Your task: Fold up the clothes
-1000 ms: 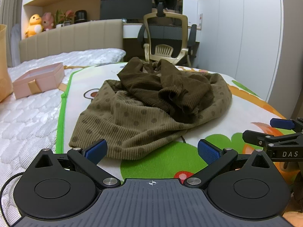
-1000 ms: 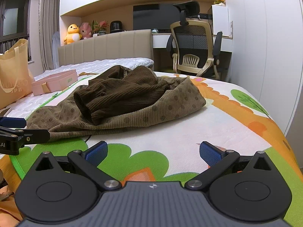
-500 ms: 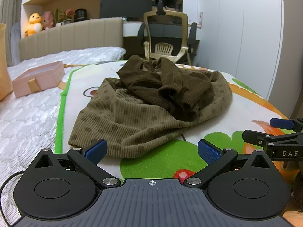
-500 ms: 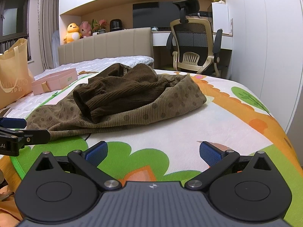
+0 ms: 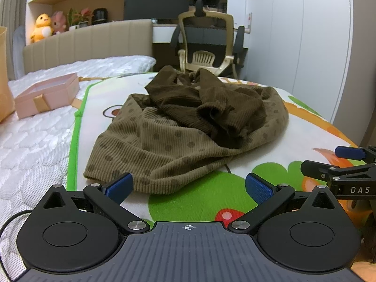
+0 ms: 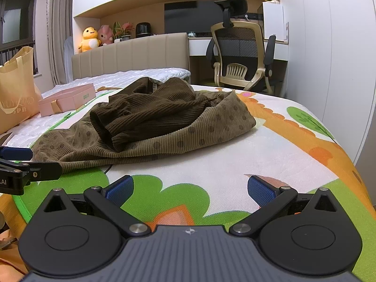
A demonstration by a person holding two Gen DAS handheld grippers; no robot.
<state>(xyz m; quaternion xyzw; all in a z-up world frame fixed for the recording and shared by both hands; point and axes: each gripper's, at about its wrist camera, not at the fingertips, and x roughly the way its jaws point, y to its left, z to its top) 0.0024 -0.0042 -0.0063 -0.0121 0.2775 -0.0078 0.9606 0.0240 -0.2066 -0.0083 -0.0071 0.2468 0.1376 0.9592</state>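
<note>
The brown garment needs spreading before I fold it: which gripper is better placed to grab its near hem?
Left. The left gripper, open, points at the brown garment's hem; the right gripper faces bare mat.

1. Bed with white quilted mattress [image 5: 35,141], partly covered by cartoon-print play mat [image 6: 270,159].
2. Beige padded headboard [image 6: 131,54] behind; plush toys [image 6: 90,38] and potted plant [image 6: 123,29] on ledge above.
3. Mesh office chair [image 6: 242,54] at desk, dark monitor [image 6: 188,16] behind.
4. White wardrobe doors [image 6: 329,47] along right side.
5. Curtained window [image 6: 16,23] at left; even indoor light.
</note>
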